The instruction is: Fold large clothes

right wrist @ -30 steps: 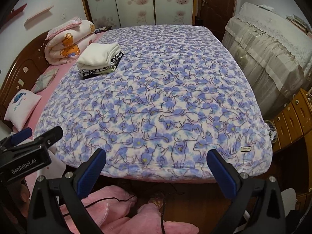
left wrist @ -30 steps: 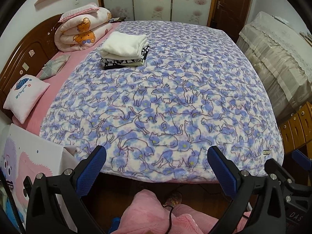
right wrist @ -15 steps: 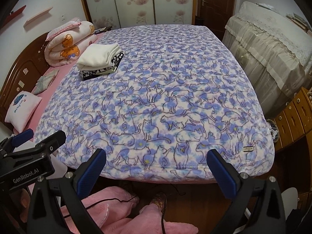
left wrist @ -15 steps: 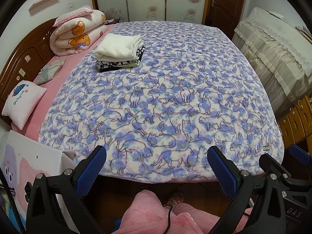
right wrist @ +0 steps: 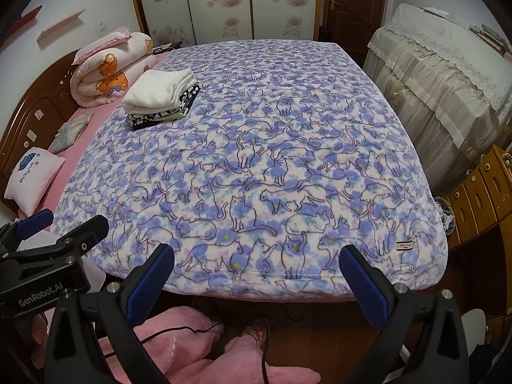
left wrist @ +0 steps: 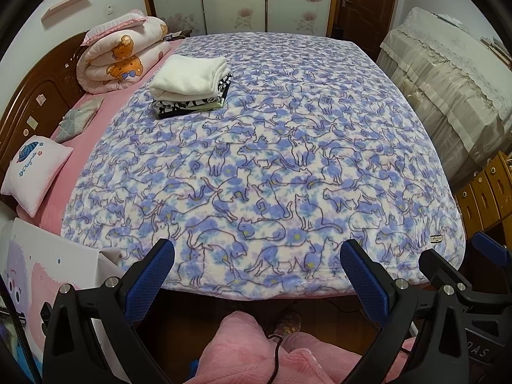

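Note:
A stack of folded clothes, white on top (left wrist: 188, 78) over a black-and-white patterned piece (left wrist: 192, 105), lies at the far left of the bed; it also shows in the right wrist view (right wrist: 160, 91). A blue cat-print blanket (left wrist: 272, 160) (right wrist: 272, 160) covers the bed flat. My left gripper (left wrist: 256, 275) is open and empty, held off the bed's near edge. My right gripper (right wrist: 256, 275) is open and empty, also off the near edge. Each gripper shows at the edge of the other's view.
A rolled bear-print quilt (left wrist: 121, 57) and small pillows (left wrist: 35, 172) lie by the wooden headboard at left. A lace-covered piece of furniture (left wrist: 448, 73) and wooden drawers (left wrist: 486, 188) stand at right. The person's pink-clad legs (left wrist: 256, 352) are below, on a wooden floor.
Both grippers have drawn back slightly from the bed and tilted up a little. The jaws stay open. Nothing on the bed has moved.

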Available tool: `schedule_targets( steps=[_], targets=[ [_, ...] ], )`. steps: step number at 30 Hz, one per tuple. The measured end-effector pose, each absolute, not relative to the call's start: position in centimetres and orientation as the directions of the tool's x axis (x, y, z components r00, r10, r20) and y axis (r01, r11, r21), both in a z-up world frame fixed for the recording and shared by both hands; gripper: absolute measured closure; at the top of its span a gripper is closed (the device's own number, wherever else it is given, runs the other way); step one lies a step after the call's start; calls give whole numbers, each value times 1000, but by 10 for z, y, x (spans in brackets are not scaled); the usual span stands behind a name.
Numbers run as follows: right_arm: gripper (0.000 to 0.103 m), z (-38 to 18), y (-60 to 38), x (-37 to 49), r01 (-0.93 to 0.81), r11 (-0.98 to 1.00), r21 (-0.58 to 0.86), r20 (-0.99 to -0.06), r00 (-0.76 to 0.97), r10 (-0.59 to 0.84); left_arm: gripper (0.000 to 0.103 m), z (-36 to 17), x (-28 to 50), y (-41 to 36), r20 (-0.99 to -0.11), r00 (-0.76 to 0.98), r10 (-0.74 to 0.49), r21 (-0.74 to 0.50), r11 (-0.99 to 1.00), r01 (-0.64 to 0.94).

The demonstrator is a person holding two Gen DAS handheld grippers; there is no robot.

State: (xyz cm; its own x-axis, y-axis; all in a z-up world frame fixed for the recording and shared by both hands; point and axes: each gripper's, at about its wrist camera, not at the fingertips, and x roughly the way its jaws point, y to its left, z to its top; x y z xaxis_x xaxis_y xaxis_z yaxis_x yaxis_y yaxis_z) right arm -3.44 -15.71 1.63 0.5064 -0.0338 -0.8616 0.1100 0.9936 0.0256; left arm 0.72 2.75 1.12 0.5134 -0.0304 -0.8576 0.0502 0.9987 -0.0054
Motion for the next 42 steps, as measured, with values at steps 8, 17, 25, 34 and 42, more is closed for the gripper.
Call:
schedule_targets(
  steps=[8, 17, 25, 34, 42],
  targets=[
    [0, 16, -160, -34, 103, 994, 25, -860, 509, -32, 0, 12, 10, 32, -855, 517, -36, -3, 998, 65],
    [0, 16, -158, -34, 106, 994, 24, -861, 507, -33, 0, 12, 10, 33, -856, 516, -35, -2, 998, 65],
    [0, 16, -159, -35, 110, 994, 17, -863, 504, -41, 0, 12, 10, 33, -856, 516, -36, -2, 998, 65],
    [0, 17, -159, -34, 108, 994, 16, -863, 504, -41, 0, 12, 10, 33, -857, 515, -36, -3, 998, 64],
    [0, 17, -159, -34, 105, 994, 13, -862, 505, -42, 0, 12, 10, 33, -858, 513, -36, -4, 998, 63]
  ],
)
